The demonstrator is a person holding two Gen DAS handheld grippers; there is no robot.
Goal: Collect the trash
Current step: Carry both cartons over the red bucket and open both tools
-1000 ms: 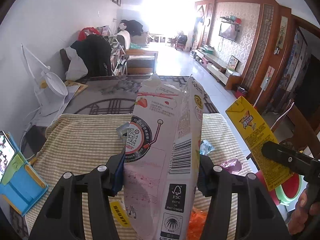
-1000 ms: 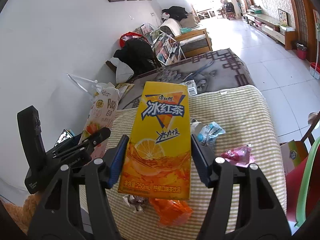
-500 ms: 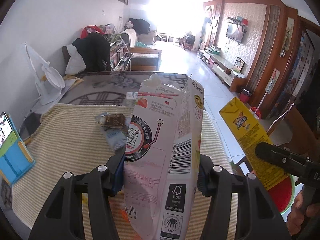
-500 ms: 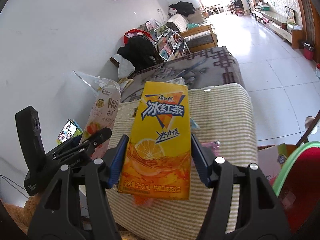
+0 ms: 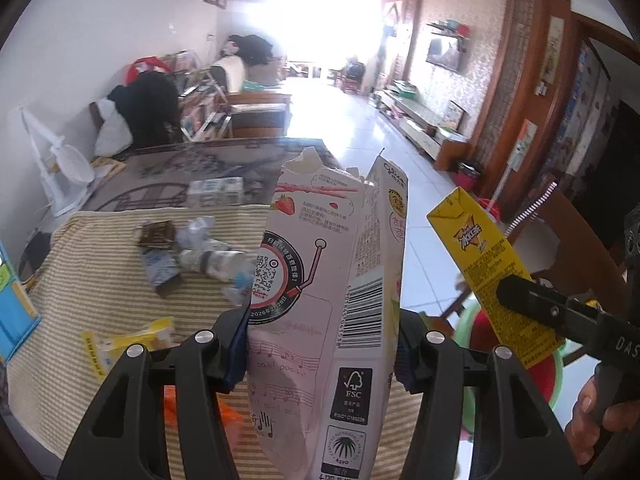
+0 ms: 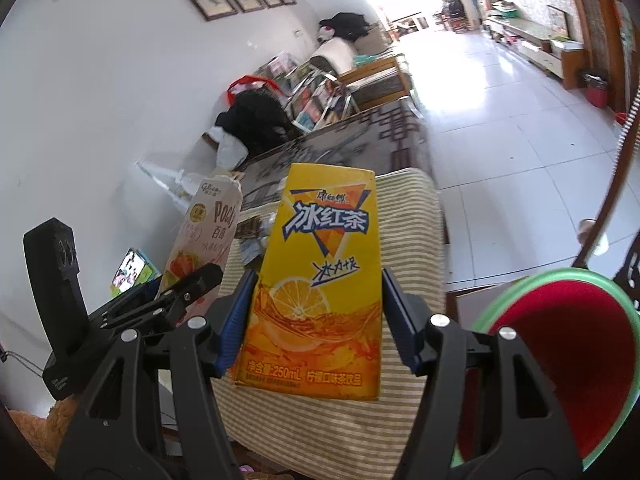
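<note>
While left wrist shows table litter [image 5: 200, 256], right shows red bin [image 6: 560, 360].

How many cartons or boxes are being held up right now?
2. A pink Pocky box is in the left gripper, and a yellow tea carton is in the right gripper. More trash lies on the striped cloth; some may be hidden.

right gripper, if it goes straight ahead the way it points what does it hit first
Probably the striped tablecloth: the right gripper, shut on the yellow tea carton, points over it, left of the red bin. Depth is unclear.
</note>
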